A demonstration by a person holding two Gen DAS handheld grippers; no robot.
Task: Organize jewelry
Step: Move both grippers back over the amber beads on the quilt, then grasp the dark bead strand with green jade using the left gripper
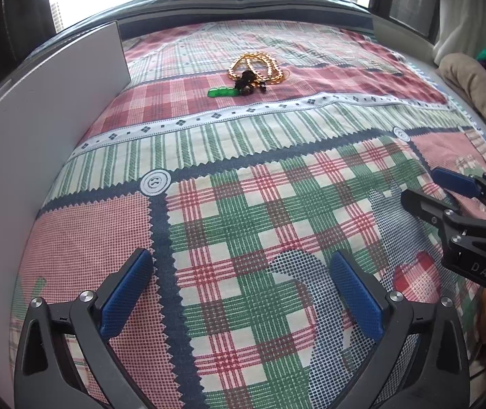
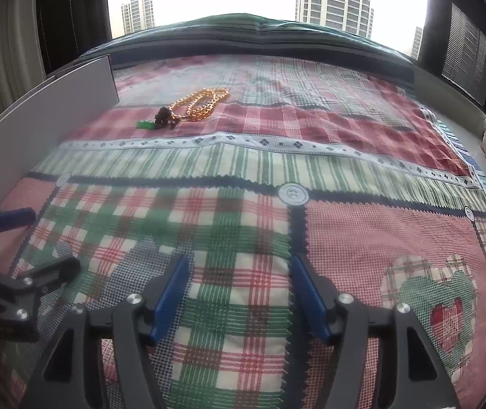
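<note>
A small jewelry pile lies far out on the plaid bedspread: a gold bead necklace (image 1: pixel 254 66) (image 2: pixel 202 104), a dark bead cluster (image 1: pixel 246 81) (image 2: pixel 163 116) and a green bead piece (image 1: pixel 221 92) (image 2: pixel 145 124). My left gripper (image 1: pixel 241 262) is open and empty, low over the near cloth, well short of the pile. My right gripper (image 2: pixel 237 266) is open and empty, also near the front. Each gripper shows at the edge of the other's view: the right gripper (image 1: pixel 423 187) and the left gripper (image 2: pixel 53 238).
A white upright panel (image 1: pixel 38 129) (image 2: pixel 38 116) runs along the left side of the bed. A beige cushion (image 1: pixel 481 92) lies at the right edge. A dark striped pillow (image 2: pixel 260 34) spans the far end under a bright window.
</note>
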